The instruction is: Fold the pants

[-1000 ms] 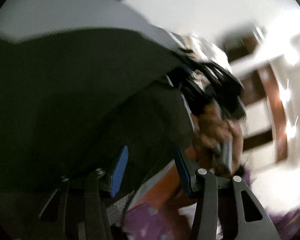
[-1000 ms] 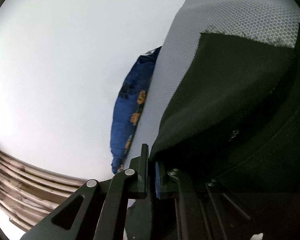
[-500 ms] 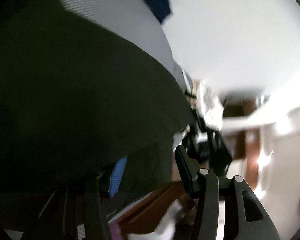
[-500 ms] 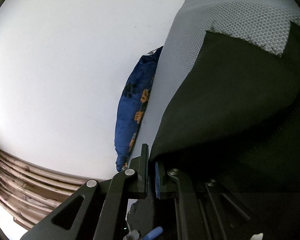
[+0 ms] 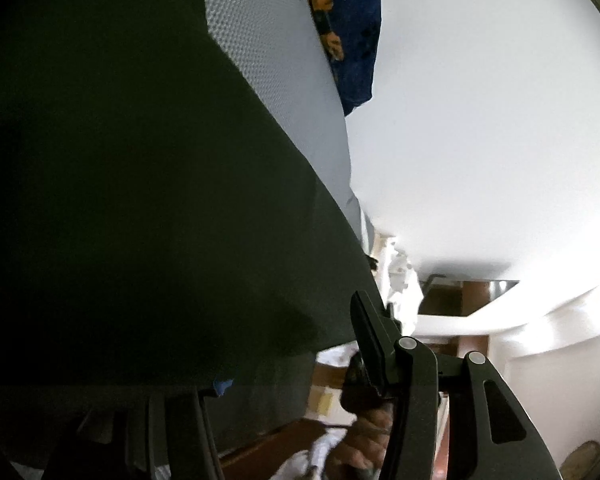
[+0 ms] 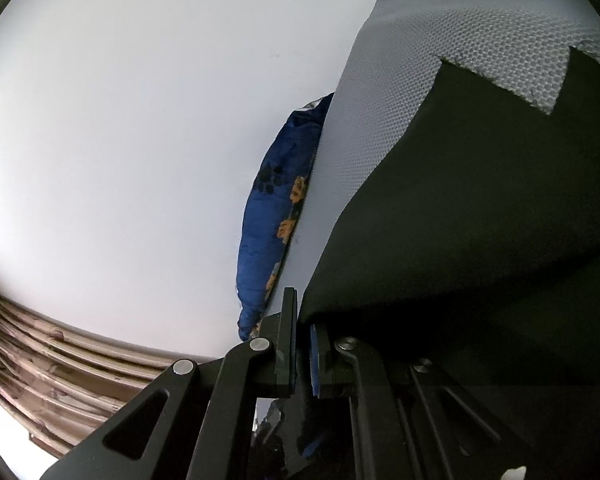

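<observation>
Pants [image 5: 140,200], dark cloth, are lying spread over a grey mesh surface [image 5: 268,60] and filling most of both views. They are sitting right at and ahead of both tongs.

Right tongs [image 6: 302,320]: they are staying clamped on a folded edge of the pants, w/ the pads nearly together and the cloth rising straight out of the gap. Nothing is changing there vs a sec ago. Ahead of them the pants' far edge is now showing a stepped notch w/ mesh visible behind it, so the cloth up there has been shifting a bit.

Left tongs [image 5: 292,344]: this is where the change is. The view has been rolling, and the tongs have been dropping in towards the cloth. The jaws have just been closing but are still apart. Cloth is now lying between them and draping over the near finger, so only a sliver of its blue pad [image 5: 222,386] is peeking out. A sec ago that pad was fully in sight. No firm pinch is showing yet.

Judgement: left side is prob. going for a 2nd hold on the pants while the right is anchoring, so the fold is still being set up, not made.

Beyond the mesh, ahead of both tongs, a blue cushion [image 5: 352,40] w/ orange prints is resting against a white wall [image 5: 480,120].
</observation>
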`<state>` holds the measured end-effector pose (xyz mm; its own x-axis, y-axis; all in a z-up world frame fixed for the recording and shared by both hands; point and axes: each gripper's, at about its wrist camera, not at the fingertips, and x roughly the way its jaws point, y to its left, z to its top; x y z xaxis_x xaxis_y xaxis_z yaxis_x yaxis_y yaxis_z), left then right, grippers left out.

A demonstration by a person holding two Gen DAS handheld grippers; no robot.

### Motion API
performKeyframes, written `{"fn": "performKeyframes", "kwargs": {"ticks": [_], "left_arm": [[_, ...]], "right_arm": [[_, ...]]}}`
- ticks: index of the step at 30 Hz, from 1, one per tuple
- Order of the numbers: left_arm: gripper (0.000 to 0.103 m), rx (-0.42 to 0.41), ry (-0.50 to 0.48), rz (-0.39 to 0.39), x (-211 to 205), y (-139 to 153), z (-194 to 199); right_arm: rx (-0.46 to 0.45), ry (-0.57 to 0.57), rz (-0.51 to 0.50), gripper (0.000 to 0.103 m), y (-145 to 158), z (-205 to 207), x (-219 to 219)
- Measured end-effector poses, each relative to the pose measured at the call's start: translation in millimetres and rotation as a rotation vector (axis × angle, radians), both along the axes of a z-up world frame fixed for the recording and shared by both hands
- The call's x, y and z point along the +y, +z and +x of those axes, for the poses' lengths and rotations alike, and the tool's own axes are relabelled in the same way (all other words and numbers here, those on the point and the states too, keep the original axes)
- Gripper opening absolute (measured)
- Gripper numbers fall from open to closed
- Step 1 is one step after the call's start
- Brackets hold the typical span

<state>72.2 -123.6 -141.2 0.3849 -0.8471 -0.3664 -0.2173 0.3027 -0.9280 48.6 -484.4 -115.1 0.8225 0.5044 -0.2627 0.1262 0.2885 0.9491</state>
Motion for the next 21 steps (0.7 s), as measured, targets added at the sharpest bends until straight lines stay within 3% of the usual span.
{"fn": "performKeyframes", "kwargs": {"ticks": [1,2,5,8,13,17,21], "left_arm": [[0.025,-0.008,-0.001,0.020,1.3,0.7,0.4],[0.020,-0.012,-0.013,0.033,1.9,0.1,1.4],[0.016,-0.018,-0.045,0.054,4.8,-1.3,1.0],[0.014,-0.081,-0.085,0.093,6.6,9.1,-3.8],[0.013,-0.178,-0.157,0.133,5.7,30.2,-12.5],[0.013,-0.191,-0.188,0.148,2.9,35.5,-14.6],[0.013,-0.185,-0.196,0.149,2.6,35.9,-16.3]], "right_arm": [[0.002,-0.003,0.001,0.007,-0.2,-2.9,0.1],[0.004,-0.008,0.002,0.007,-0.9,-6.9,0.1],[0.021,-0.020,0.008,0.007,-6.8,-19.4,1.1],[0.050,-0.032,0.026,0.007,-20.1,-29.9,0.8],[0.074,-0.081,0.174,0.009,-51.5,-43.2,-8.0],[0.074,-0.142,0.227,0.009,-65.9,-43.9,-20.4],[0.068,-0.194,0.200,0.009,-65.8,-35.1,-38.9]]}}
